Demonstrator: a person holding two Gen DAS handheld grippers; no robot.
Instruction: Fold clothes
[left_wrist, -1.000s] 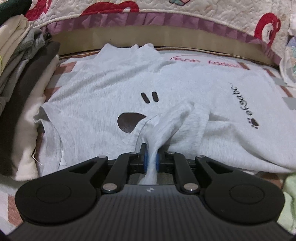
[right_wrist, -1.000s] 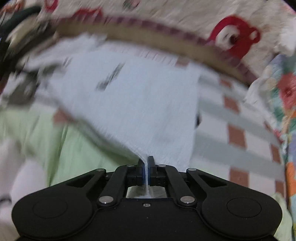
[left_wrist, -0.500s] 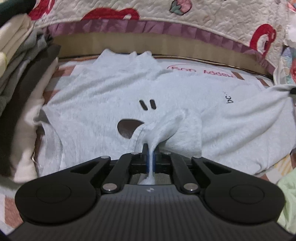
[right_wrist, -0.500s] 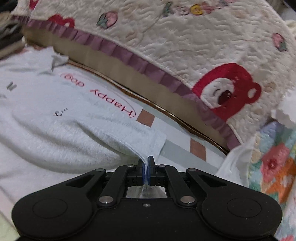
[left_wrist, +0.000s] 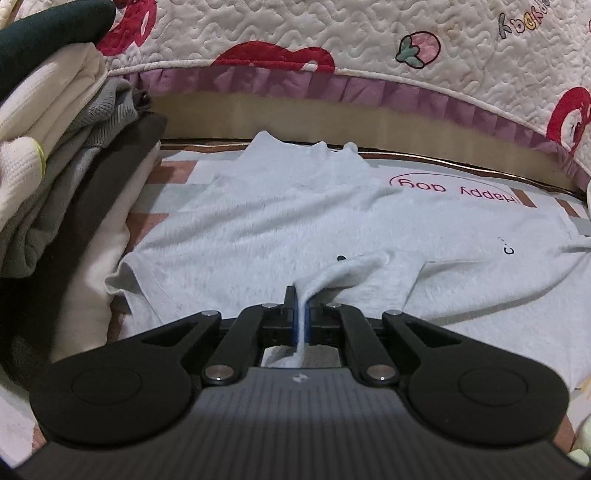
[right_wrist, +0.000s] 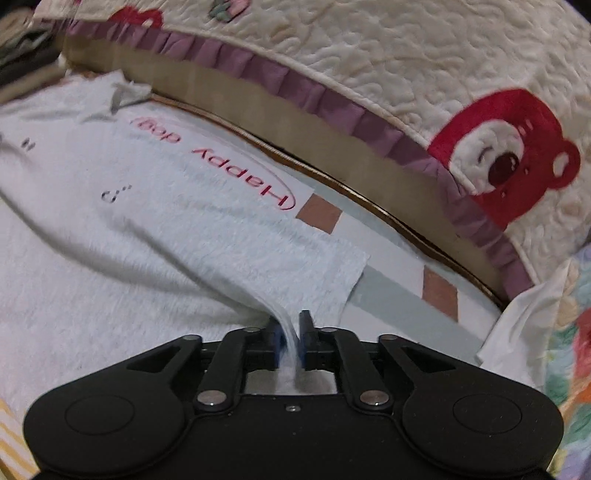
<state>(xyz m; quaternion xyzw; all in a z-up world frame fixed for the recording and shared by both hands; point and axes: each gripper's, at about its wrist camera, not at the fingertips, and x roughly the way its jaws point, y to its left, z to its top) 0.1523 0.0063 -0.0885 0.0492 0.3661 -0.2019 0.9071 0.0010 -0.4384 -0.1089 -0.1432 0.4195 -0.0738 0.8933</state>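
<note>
Grey T-shirt (left_wrist: 280, 221) — spread flat on the checked sheet (right_wrist: 391, 291) beside a stack of folded clothes (left_wrist: 74, 192), one side judged already folded inward. Left gripper (left_wrist: 302, 314) is clamped on a pinch of its cloth; right gripper (right_wrist: 290, 334) is seen parting, the corner between its jaws. Next move — the corner is to be dropped flat and the left side carried across.

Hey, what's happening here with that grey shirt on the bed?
A person with a handheld tool in each hand is folding a light grey "Happy dog" T-shirt spread on the checked bed cover. The left tool is shut on a pinched-up fold of the shirt's near edge. The right tool is opening, with a corner of the fabric between its pads, so that side looks about to be released. A stack of folded clothes sits to the left.
</note>
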